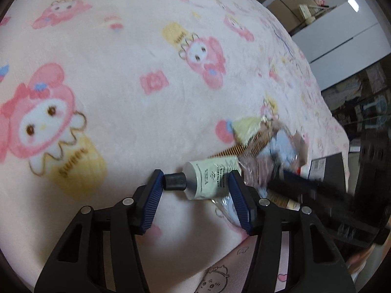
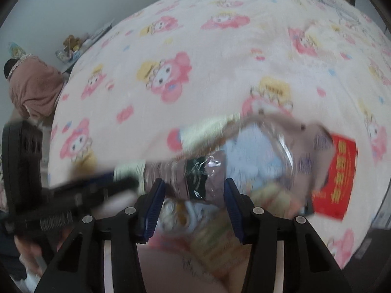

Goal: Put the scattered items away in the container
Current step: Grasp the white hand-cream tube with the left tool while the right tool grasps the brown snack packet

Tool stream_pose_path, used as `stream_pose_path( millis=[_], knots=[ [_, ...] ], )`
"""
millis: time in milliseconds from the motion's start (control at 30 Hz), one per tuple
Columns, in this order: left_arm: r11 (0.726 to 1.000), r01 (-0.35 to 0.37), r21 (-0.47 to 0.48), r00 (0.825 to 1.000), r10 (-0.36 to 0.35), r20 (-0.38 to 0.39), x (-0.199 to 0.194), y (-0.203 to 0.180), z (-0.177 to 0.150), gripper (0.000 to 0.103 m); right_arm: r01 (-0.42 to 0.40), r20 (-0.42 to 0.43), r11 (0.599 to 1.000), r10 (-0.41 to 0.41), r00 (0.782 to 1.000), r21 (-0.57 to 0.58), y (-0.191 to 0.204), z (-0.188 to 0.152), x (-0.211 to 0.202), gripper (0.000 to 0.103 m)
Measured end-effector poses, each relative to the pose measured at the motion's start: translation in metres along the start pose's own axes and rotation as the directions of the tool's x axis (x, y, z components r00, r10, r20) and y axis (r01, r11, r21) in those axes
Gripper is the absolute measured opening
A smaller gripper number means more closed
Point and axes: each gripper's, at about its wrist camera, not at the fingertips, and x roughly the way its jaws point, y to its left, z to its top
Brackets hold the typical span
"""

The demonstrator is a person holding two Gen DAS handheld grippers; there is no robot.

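Observation:
A pale green tube with a black cap (image 1: 207,179) lies on the pink cartoon blanket (image 1: 136,78) between the fingers of my left gripper (image 1: 196,185), which is open. Behind it lie a wooden comb (image 1: 232,150), a pale yellow item (image 1: 245,127) and a clear plastic bag with a blue thing inside (image 1: 281,151). My right gripper (image 2: 193,193) is open, its fingers on either side of the blurred clear bag (image 2: 256,151). A red packet (image 2: 338,178) lies to its right. The other gripper (image 2: 73,195) shows at the left, blurred.
A black box-like container (image 1: 327,168) stands at the bed's right edge in the left wrist view. A brown garment (image 2: 34,88) hangs past the bed's left side. White cabinets (image 1: 342,31) and shelves stand beyond the bed.

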Motion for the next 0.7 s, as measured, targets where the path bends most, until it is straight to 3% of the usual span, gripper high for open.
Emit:
stream_pose_path(
  millis=[67, 200, 300, 400, 567, 700],
  knots=[
    [1.000, 0.001, -0.008, 1.000, -0.001, -0.012, 0.001, 0.003, 0.001, 0.056, -0.034, -0.007, 0.999, 0.034, 0.999, 0.022, -0.003, -0.006, -0.004, 0.045],
    [1.000, -0.005, -0.009, 1.000, 0.005, -0.028, 0.006, 0.005, 0.000, 0.060, -0.012, 0.035, 0.998, 0.010, 0.999, 0.054, -0.010, -0.003, -0.004, 0.045],
    [1.000, -0.017, -0.003, 1.000, 0.017, -0.023, 0.006, 0.003, -0.001, 0.061, -0.088, 0.021, 0.993, 0.086, 0.996, 0.073, -0.012, 0.001, 0.004, 0.046],
    [1.000, -0.002, 0.004, 1.000, 0.002, -0.015, -0.003, -0.001, 0.000, 0.056, -0.041, 0.037, 0.998, 0.039, 0.999, 0.053, -0.002, 0.002, -0.003, 0.043],
    [0.994, 0.057, 0.097, 0.998, -0.058, 0.007, -0.031, -0.038, -0.003, 0.056, -0.032, 0.118, 0.998, 0.025, 0.993, 0.054, 0.001, -0.017, -0.051, 0.042],
    [0.968, 0.129, 0.215, 0.991, -0.131, -0.005, -0.046, -0.092, -0.010, 0.056, -0.017, 0.210, 0.996, -0.003, 0.978, 0.089, -0.009, -0.044, -0.103, 0.042]
  ],
)
